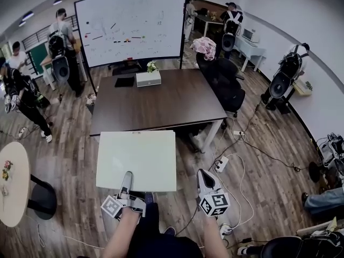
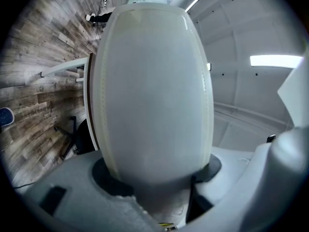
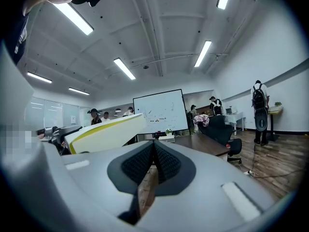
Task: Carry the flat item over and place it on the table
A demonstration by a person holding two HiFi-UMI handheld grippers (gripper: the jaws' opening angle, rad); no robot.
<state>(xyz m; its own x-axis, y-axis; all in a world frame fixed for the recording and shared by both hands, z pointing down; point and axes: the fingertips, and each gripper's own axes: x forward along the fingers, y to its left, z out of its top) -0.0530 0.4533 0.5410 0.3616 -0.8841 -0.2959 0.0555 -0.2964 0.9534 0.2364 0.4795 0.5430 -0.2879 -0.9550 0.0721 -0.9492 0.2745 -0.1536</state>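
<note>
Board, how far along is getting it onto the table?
Done: the board is picked up, clamped at its near edge in the left hand-held gripper. In hand: it hangs over the floor, short of the table. Left: reach the table, set it down, let go. The right hand-held gripper is shut, empty.

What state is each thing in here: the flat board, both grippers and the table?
flat board: held in the air at its near edge, in front of the table, not yet set down.
left gripper: shut on the flat board.
right gripper: shut, empty, beside the board and apart from it.
table: standing, with a white box and a dark flat item at its far end.
</note>
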